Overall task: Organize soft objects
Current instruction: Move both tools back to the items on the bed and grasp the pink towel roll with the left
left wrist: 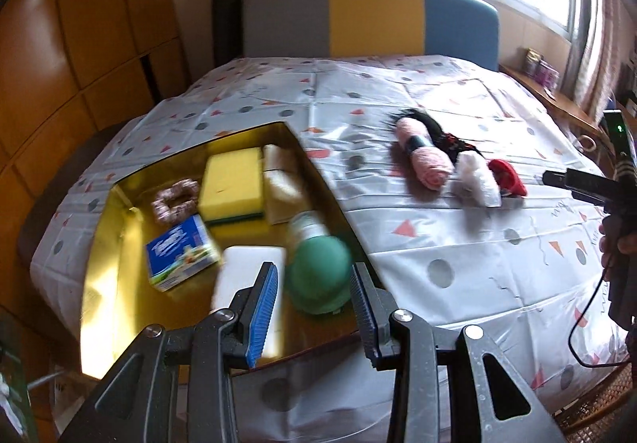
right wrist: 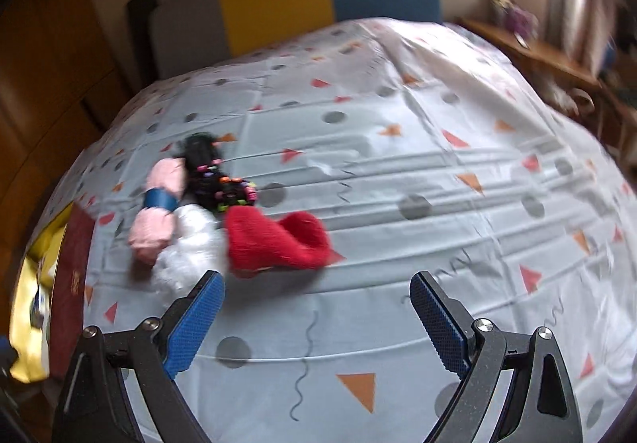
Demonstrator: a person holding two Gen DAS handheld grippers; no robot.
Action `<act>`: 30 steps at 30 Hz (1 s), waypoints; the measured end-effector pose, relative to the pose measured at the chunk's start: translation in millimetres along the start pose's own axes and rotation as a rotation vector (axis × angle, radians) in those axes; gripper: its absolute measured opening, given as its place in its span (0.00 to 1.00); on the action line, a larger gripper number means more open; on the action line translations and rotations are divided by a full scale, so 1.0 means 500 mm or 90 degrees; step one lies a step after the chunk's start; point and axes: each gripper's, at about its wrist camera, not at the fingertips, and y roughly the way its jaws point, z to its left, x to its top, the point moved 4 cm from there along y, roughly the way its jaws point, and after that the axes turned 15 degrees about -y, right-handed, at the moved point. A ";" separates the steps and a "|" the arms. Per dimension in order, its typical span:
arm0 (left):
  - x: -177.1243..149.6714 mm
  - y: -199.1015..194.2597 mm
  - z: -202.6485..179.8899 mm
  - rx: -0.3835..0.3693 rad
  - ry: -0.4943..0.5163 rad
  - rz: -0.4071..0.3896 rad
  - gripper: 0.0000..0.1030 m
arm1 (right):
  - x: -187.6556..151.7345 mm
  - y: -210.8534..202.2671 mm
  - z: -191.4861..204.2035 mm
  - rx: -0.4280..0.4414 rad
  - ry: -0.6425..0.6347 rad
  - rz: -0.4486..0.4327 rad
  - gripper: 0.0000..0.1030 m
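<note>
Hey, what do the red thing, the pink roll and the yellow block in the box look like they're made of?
Red piece: fuzzy knit or fleece, judging by its matte, napped surface. Pink roll: looks like soft yarn or terry cloth, bound by a smooth blue band. Yellow block: probably foam sponge, matte, with a dark green scouring layer beneath.

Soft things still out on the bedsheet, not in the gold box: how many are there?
4, clustered together: a pink yarn skein, a black beaded hair tie behind it, a white fluffy bundle in front, and a red knit piece at right. More could hide underneath.
</note>
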 end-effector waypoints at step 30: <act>0.193 0.359 -0.299 -0.054 -0.038 0.162 0.61 | 0.023 -0.031 -0.029 0.047 0.071 -0.025 0.94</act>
